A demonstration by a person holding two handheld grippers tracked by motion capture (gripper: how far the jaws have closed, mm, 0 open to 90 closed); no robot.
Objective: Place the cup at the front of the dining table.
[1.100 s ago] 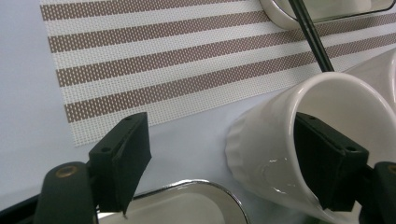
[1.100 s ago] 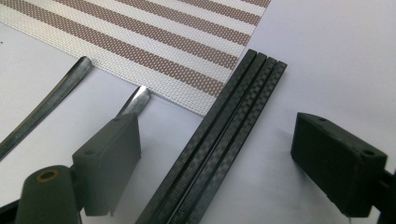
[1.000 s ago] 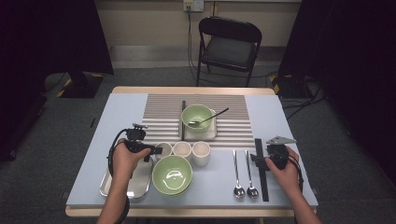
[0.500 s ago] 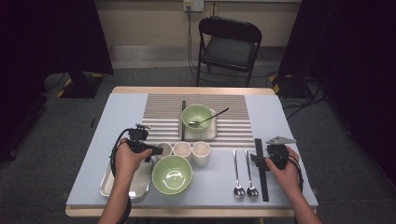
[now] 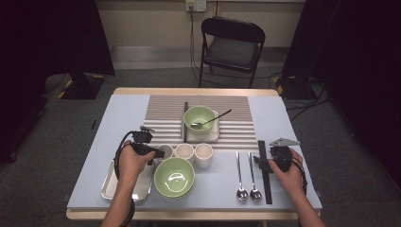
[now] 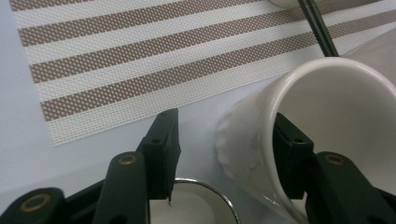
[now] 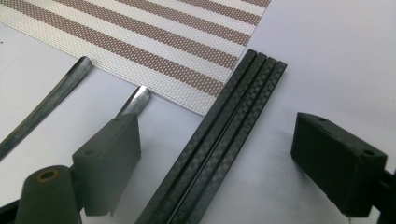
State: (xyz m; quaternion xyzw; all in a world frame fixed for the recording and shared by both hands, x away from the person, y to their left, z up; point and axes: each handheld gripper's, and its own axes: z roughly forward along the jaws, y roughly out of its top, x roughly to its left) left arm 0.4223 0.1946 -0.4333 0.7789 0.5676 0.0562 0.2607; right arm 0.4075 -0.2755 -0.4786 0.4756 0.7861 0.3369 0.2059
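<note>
Left claw point(image 6: 219, 144): at the leftmost white cup point(image 6: 327, 135) of three on the table point(image 5: 118, 123), jaws just closing with its rim wall between them; right jaw inside touching, left jaw apart from the outside.
Cup: just beside the striped mat point(image 6: 116, 60), above the steel tray point(image 5: 109, 182).
Right claw point(image 7: 219, 158): spread wide, astride black chopsticks point(image 7: 224, 135); spoons point(image 7: 51, 102) near.

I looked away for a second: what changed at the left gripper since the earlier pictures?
The left gripper has just been closing its fingers around the wall of the leftmost white cup, one inside, one outside, not yet pinching. Both hands, the right gripper and the chopsticks stayed put.
</note>
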